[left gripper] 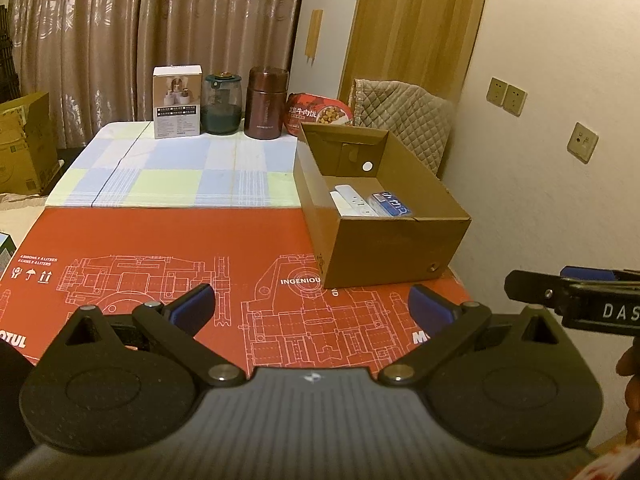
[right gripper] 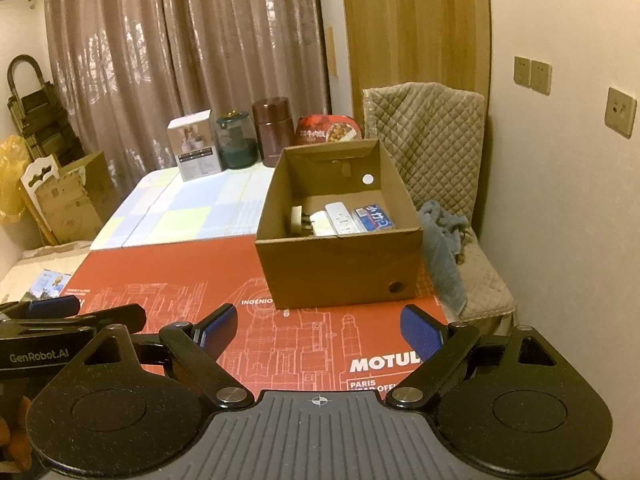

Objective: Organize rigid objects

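Observation:
An open cardboard box [left gripper: 396, 252] [right gripper: 340, 272] stands on the red printed sheet [left gripper: 160, 240] at the table's right side. Inside lie a white power strip [left gripper: 356, 200] [right gripper: 340, 218], a blue packet [left gripper: 394, 204] [right gripper: 374, 218] and a round plug-like item [right gripper: 298, 220]. At the back stand a white carton [left gripper: 177, 102] [right gripper: 195, 145], a green glass jar [left gripper: 221, 104] [right gripper: 236, 142], a brown flask [left gripper: 266, 102] [right gripper: 276, 130] and a red food bowl [left gripper: 318, 114] [right gripper: 330, 130]. My left gripper [left gripper: 312, 308] hangs open over the red sheet, nothing between its fingers. My right gripper [right gripper: 320, 332] is likewise open and holds nothing; it shows at the left view's right edge [left gripper: 568, 296].
A checked cloth [left gripper: 180, 168] [right gripper: 180, 212] covers the table's far half. A quilted chair [right gripper: 436, 148] with a grey cloth [right gripper: 444, 248] stands right of the box by the wall. Cardboard boxes [right gripper: 76, 196] sit on the floor at left. Curtains hang behind.

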### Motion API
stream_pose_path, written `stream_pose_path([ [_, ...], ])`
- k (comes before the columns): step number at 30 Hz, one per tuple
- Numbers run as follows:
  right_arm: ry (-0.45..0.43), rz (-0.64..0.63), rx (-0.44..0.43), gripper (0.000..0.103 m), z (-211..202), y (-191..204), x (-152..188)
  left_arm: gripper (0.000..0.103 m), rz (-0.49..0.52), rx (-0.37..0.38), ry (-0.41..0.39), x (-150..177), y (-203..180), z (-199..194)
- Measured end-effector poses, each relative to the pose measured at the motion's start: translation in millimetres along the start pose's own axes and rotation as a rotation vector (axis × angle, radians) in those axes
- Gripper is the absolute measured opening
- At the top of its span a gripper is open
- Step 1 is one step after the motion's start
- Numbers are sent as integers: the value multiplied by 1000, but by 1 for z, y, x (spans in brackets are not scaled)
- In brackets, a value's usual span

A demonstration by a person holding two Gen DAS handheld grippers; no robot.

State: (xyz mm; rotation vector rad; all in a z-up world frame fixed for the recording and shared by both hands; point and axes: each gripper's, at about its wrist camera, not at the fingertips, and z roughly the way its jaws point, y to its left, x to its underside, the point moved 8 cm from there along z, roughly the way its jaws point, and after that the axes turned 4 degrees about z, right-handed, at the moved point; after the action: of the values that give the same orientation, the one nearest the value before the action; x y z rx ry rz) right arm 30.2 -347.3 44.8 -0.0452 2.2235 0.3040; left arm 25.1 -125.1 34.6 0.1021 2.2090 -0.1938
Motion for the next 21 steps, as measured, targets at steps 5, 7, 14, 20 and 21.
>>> stream_pose_path([
  [5,0,-16,10,86,0,1,2,102,-2,-4,2,1,-1,-1],
  [7,2,-13,8,86,1,1,2,102,-5,-4,3,1,-1,0],
  [14,9,-16,5,86,3,2,5,102,-7,-4,8,4,0,1],
  [20,9,-15,7,86,3,1,6,102,-6,-6,7,4,0,1],
  [21,9,-15,7,86,3,1,6,102,-5,-6,5,3,0,1],
])
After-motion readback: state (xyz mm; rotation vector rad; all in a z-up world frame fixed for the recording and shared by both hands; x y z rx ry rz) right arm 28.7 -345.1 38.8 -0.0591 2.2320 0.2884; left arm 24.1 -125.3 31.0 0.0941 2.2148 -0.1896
